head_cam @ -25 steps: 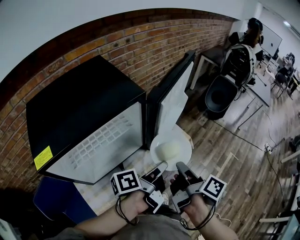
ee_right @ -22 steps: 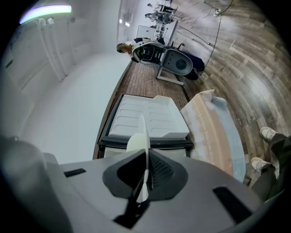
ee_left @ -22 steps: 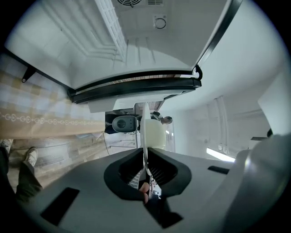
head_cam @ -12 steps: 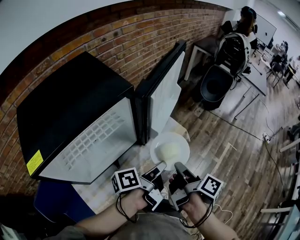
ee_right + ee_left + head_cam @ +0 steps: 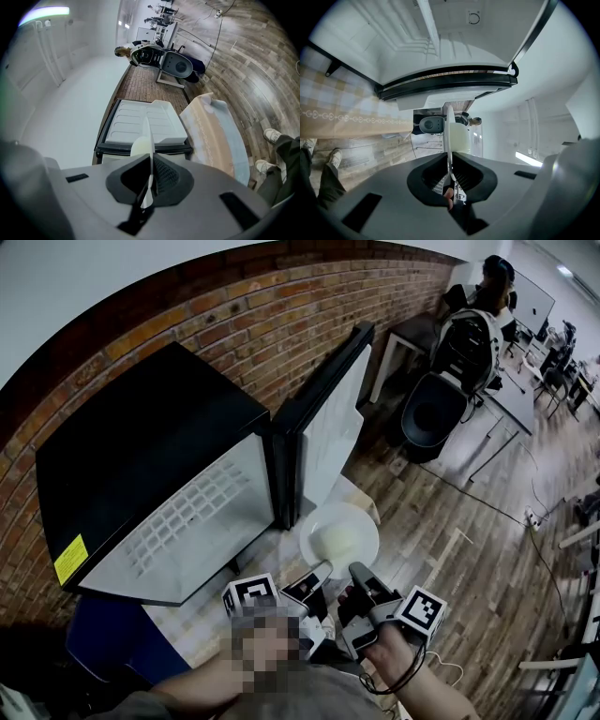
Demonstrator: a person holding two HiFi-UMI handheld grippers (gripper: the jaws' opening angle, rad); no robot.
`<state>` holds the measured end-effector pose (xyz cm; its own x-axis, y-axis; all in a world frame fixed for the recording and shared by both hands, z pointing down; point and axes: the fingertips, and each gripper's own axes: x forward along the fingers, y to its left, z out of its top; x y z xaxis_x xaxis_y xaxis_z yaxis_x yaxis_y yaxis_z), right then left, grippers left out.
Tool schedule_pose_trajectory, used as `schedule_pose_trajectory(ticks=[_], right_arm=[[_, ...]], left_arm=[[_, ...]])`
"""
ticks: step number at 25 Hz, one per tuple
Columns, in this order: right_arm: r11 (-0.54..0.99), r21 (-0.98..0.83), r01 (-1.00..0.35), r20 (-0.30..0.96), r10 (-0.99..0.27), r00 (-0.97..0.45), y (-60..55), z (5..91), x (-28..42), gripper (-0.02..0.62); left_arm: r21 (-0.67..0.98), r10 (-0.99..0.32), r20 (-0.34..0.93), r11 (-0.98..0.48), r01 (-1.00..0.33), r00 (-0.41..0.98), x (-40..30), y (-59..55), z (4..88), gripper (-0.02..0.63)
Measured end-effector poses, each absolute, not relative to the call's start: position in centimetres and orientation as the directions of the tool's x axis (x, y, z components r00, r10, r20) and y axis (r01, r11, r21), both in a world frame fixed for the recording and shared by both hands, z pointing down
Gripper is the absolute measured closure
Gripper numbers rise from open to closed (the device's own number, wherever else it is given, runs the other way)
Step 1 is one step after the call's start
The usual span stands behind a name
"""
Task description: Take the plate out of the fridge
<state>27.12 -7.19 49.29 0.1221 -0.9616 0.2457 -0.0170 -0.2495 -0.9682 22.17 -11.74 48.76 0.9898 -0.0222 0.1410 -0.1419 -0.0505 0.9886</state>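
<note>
A white plate (image 5: pixel 354 519) with a pale lump of food (image 5: pixel 336 542) hangs level in front of the black fridge (image 5: pixel 150 456), just below its open door (image 5: pixel 328 418). My left gripper (image 5: pixel 322 571) is shut on the plate's near rim from the left. My right gripper (image 5: pixel 357 573) is shut on the same rim from the right. In the left gripper view the plate (image 5: pixel 449 136) runs edge-on between the jaws of the left gripper (image 5: pixel 450 176). The right gripper view shows the plate (image 5: pixel 150 136) the same way in the right gripper (image 5: pixel 151 180), with the door's white inner side (image 5: pixel 140 124) beyond.
The fridge stands on a table with a checked cloth (image 5: pixel 202 620). A black office chair (image 5: pixel 433 418) and a backpack (image 5: pixel 469 348) stand on the wooden floor (image 5: pixel 469 549) at the back right. A person (image 5: pixel 492 282) sits at a desk there.
The head view has swung a little, so the fridge and door sit further left. Both grippers keep their hold on the plate in about the same place.
</note>
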Motion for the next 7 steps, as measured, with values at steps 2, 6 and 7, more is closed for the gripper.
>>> schedule_pose_trajectory(ticks=[2, 6, 7], right_arm=[[-0.244, -0.97, -0.022, 0.24, -0.964, 0.117, -7.29, 49.08, 26.99, 0.562], [-0.24, -0.97, -0.022, 0.237, -0.966, 0.109, -7.12, 48.57, 26.5, 0.561], [-0.239, -0.971, -0.022, 0.236, -0.966, 0.107, -7.05, 48.4, 26.36, 0.561]], left_arm=[[0.989, -0.028, 0.138, -0.051, -0.139, 0.99, 21.99, -11.78, 48.59, 0.568], [0.989, -0.031, 0.135, -0.059, -0.137, 0.99, 21.47, -11.64, 47.97, 0.568], [0.989, -0.032, 0.135, -0.062, -0.136, 0.99, 21.34, -11.57, 47.79, 0.568]])
